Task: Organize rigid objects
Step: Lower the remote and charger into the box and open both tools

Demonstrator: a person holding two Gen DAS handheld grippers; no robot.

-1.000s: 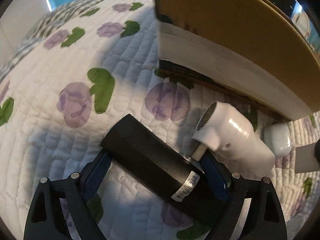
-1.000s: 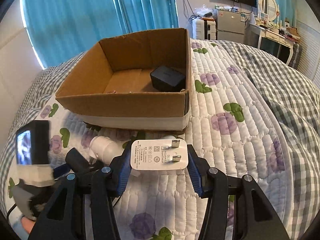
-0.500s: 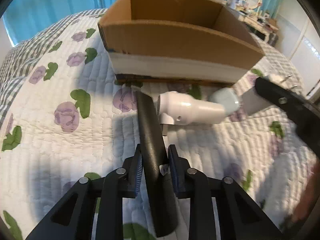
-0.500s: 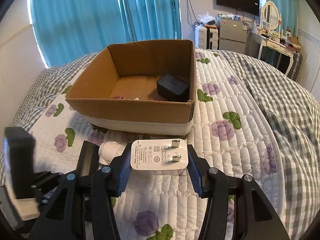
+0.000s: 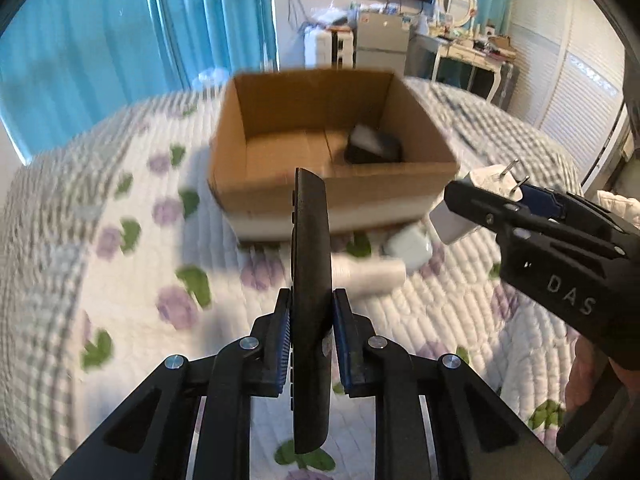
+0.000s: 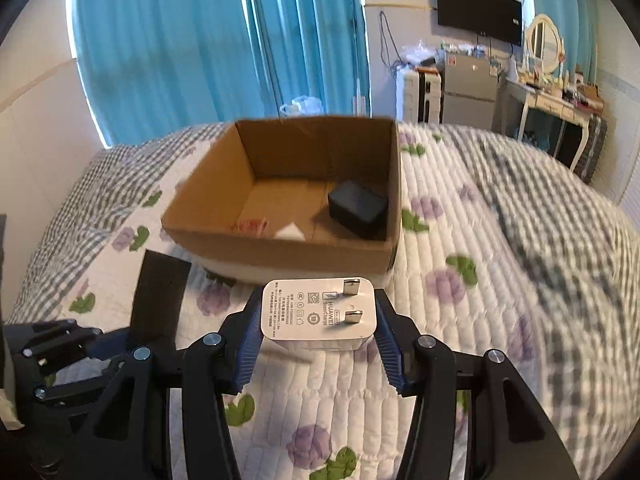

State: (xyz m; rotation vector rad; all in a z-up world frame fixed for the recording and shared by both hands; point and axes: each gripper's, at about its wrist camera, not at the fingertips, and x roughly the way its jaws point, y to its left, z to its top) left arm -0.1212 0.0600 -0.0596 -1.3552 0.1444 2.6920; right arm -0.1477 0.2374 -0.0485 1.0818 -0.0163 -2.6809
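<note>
My left gripper (image 5: 310, 312) is shut on a long black remote-like bar (image 5: 310, 264), held edge-up above the quilt, in front of the open cardboard box (image 5: 280, 196). My right gripper (image 6: 318, 320) is shut on a white Huawei wall charger (image 6: 316, 312), prongs up, in front of the box (image 6: 280, 248). The charger (image 5: 452, 220) and right gripper also show at the right of the left wrist view. The black bar (image 6: 160, 292) shows at the left of the right wrist view. A black block (image 6: 358, 208) lies in the box's right corner.
A white cylindrical object (image 5: 368, 276) and a small white case (image 5: 408, 244) lie on the flowered quilt (image 5: 120, 280) in front of the box. A small red item (image 6: 250, 226) and a white scrap (image 6: 290, 233) lie in the box. Blue curtains and furniture stand behind the bed.
My left gripper closed on the black bar and lifted it off the quilt, turning to face the box. My right gripper rose with the charger; the box interior shows more.
</note>
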